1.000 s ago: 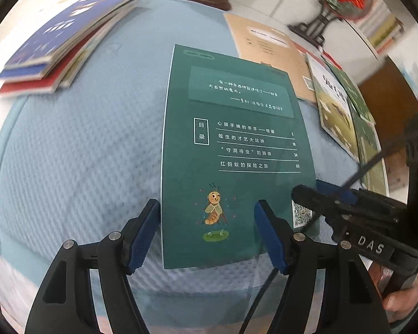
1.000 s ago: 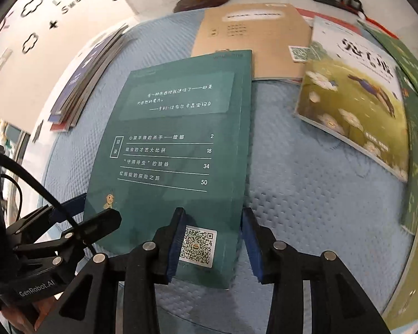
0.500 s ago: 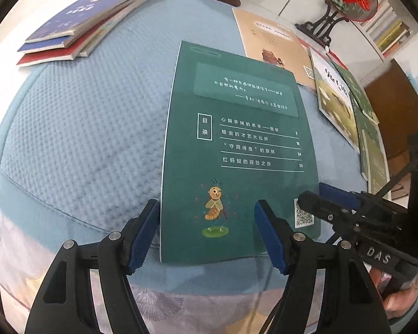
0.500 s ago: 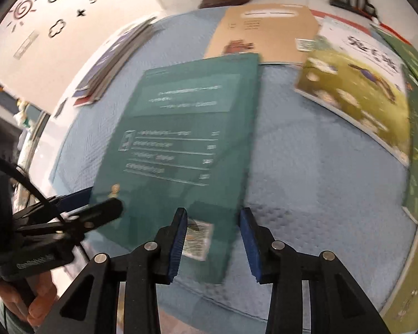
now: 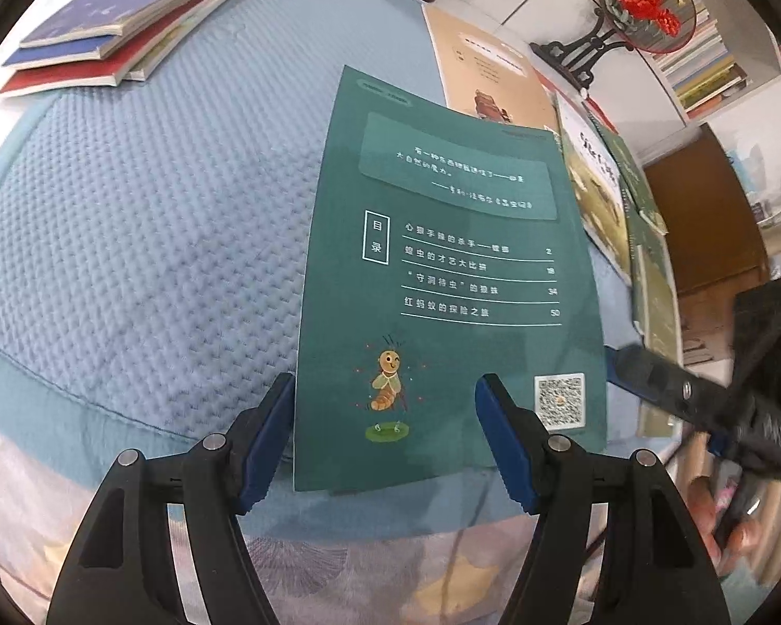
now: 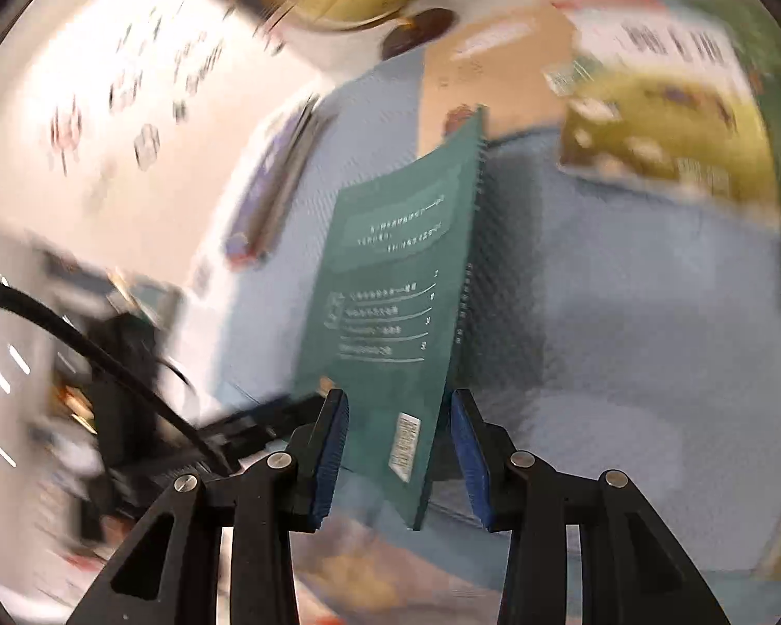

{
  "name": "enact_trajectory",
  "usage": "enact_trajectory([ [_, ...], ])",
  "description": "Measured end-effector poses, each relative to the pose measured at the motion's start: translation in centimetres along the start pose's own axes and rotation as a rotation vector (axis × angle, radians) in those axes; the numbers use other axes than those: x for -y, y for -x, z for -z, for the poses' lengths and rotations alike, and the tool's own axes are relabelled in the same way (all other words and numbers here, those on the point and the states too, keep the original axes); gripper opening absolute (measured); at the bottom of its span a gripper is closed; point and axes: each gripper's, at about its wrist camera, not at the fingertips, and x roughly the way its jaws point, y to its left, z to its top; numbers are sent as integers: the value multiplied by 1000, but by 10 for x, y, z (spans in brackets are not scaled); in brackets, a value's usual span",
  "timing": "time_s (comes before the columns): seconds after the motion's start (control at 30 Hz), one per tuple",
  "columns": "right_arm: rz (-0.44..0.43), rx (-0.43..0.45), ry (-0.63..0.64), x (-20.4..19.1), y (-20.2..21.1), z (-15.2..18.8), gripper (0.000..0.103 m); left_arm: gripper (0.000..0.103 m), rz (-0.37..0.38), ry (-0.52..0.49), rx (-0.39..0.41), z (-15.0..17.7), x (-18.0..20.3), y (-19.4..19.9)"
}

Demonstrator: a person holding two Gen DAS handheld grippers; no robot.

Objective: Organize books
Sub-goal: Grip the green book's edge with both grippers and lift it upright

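Blue quilted cover is taking up most of the view. A stack of books is sitting at its far left corner, and a row of loose ones, starting with a tan book, is running along the right side. The green book is lying back cover up in the middle of the cover, its near edge sticking out over the front of the quilt.

The left gripper is hovering over that near edge with its jaws wide apart and nothing pinched. The right gripper is sitting at the near right corner by the QR code, jaws narrowed with the corner between them. That view is too smeared for me to tell if the pads are actually biting.

My guess is the step is picking this one up to add it to the stack. If I'm doing it, I'm getting a firm bite further in from the corner, since it's a thin floppy paperback. I'm also keeping the left jaws ready under the overhang so it isn't sagging or sliding out on the way over
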Motion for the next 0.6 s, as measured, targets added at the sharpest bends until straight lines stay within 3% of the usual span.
enact_trajectory([
  [0.07,-152,-19,-200,32,-9,-1,40,66,63,18,-15,-2,-6,0],
  [0.13,-174,-49,-311,47,-27,0,40,66,102,35,-31,-5,-12,0],
  [0.2,-99,-47,-249,39,-31,-1,39,66,100,19,-42,-6,-11,0],
  [0.27,-77,-27,-156,14,-22,-4,39,66,76,-12,-52,-7,-7,-1],
  [0.43,25,34,67,-56,-1,-16,39,64,-133,-110,1,-11,10,11],
  [0.5,71,30,132,-76,-3,-21,39,64,-177,-135,47,-14,12,22],
  [0.6,109,22,196,-100,-10,-25,38,64,-134,-128,83,-19,9,40],
])
